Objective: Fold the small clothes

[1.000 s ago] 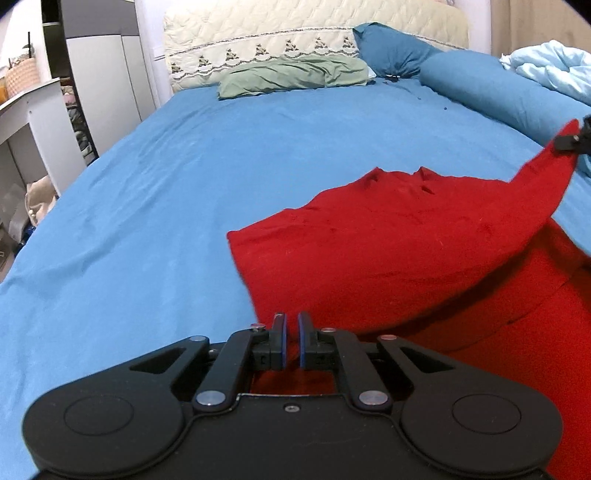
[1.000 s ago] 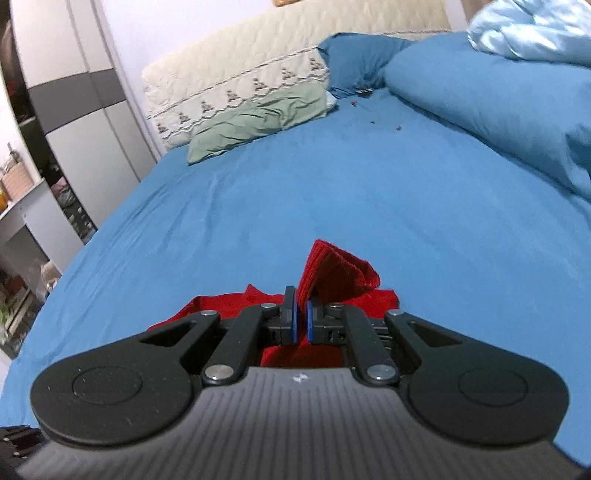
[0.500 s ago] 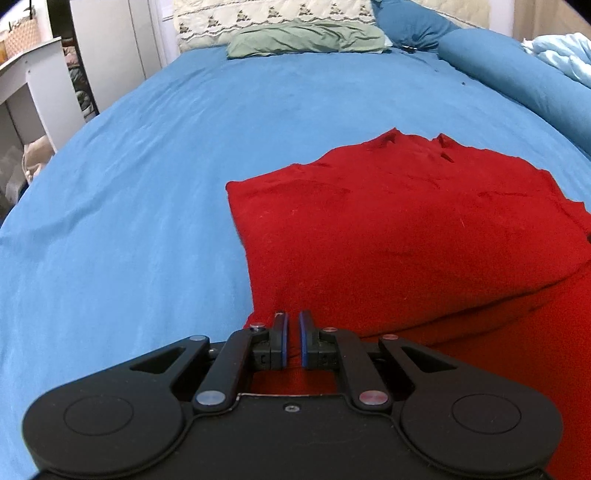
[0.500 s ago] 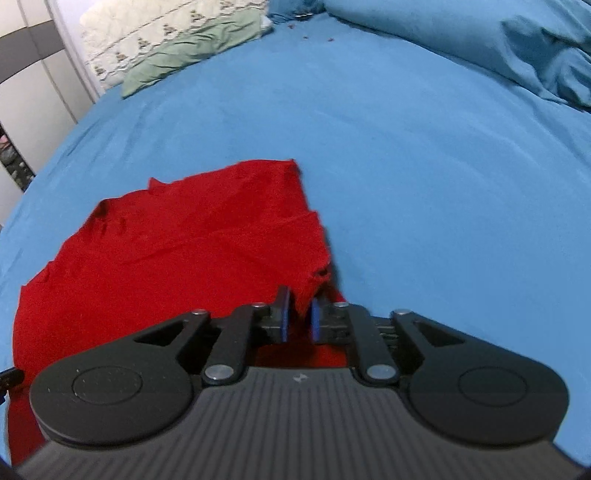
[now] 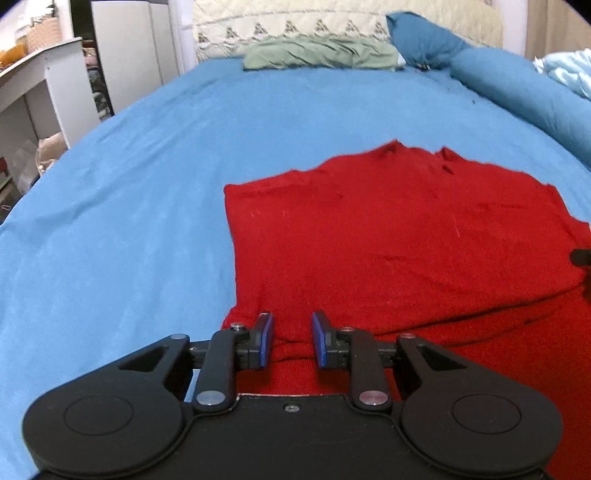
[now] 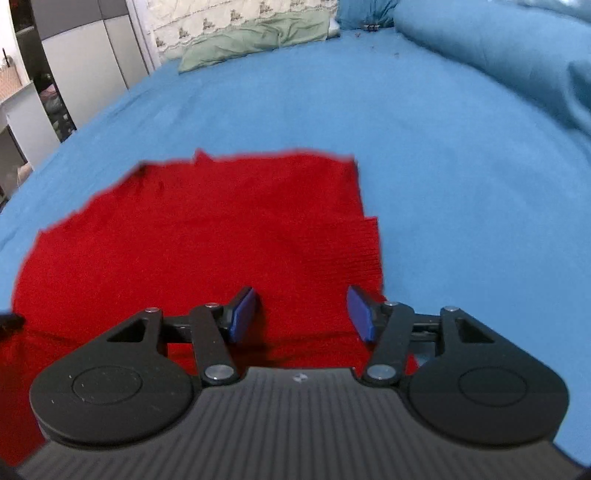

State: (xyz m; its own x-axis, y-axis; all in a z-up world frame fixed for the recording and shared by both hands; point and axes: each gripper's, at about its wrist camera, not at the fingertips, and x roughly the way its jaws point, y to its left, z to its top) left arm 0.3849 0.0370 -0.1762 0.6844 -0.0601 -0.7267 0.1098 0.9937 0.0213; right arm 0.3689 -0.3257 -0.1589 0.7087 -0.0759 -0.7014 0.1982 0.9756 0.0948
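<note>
A red garment (image 5: 388, 236) lies folded over on the blue bed sheet (image 5: 129, 192), its upper layer laid flat across the lower one. My left gripper (image 5: 292, 332) sits low over the garment's near left corner; its jaws are opening, with red cloth lying in the gap and the pads off it. The red garment (image 6: 207, 236) also fills the right wrist view. Over its near right corner my right gripper (image 6: 301, 310) has its jaws opening wide, cloth beneath them and nothing pinched. A dark tip of the right gripper (image 5: 581, 256) shows at the left view's right edge.
At the head of the bed lie a green pillow (image 5: 321, 55), a cream quilted pillow (image 5: 288, 26) and a blue pillow (image 5: 424, 37). A rolled blue duvet (image 5: 524, 96) runs along the right side. White shelving (image 5: 40, 85) and wardrobe doors (image 6: 92, 70) stand left of the bed.
The right gripper came down with the lifted red corner, laying it flat over the garment, then let go and spread its jaws. The left gripper also parted its jaws off the cloth.
</note>
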